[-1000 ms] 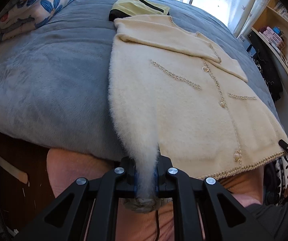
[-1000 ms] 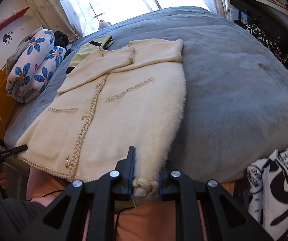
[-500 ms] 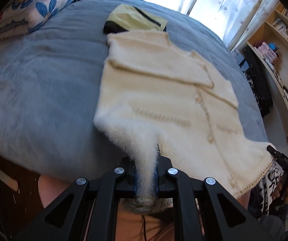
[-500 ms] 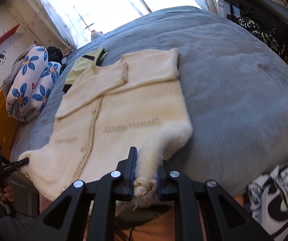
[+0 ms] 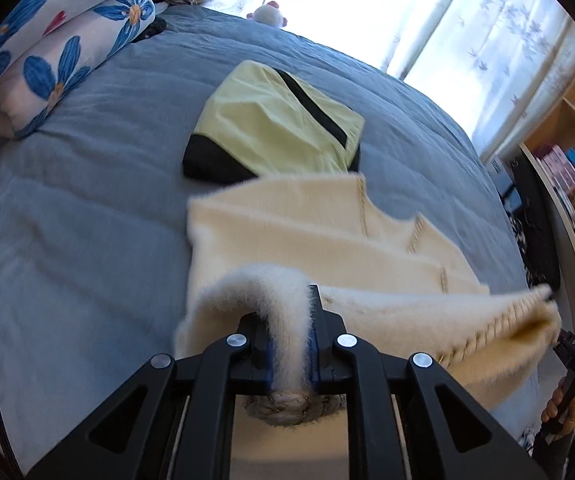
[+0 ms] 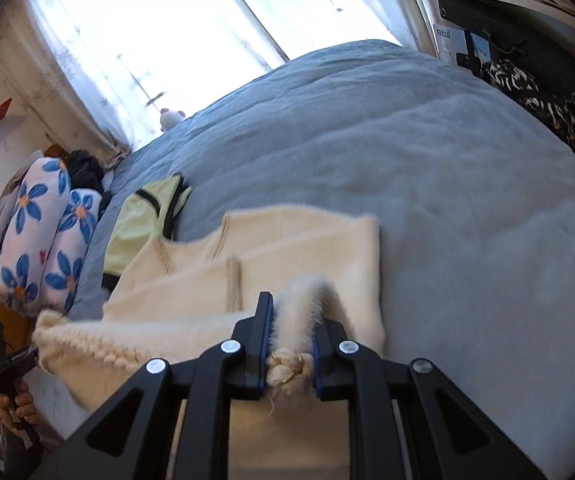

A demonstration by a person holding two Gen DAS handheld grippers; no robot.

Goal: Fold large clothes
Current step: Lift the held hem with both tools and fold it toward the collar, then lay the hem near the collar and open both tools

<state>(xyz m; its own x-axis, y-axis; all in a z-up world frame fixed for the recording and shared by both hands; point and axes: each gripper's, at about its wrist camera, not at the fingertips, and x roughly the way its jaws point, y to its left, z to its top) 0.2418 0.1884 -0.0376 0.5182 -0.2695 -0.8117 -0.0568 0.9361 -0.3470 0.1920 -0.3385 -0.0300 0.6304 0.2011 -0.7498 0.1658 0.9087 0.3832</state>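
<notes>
Left gripper [image 5: 290, 344] and right gripper [image 6: 290, 344] each pinch a hem corner of the cream cardigan [image 5: 327, 220], raised above the grey bed [image 5: 87, 208].

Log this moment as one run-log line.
phase: hem fold | left gripper: shut on cream cardigan hem | right gripper: shut on hem | hem raised over blue bed

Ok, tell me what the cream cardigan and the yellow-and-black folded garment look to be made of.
Cream fluffy cardigan: seemingly a brushed, fuzzy knit, its fibres standing out at the edges, with braided trim. Yellow-and-black folded garment: smooth, matte woven cloth with crisp creases, possibly cotton or a light synthetic.
</notes>
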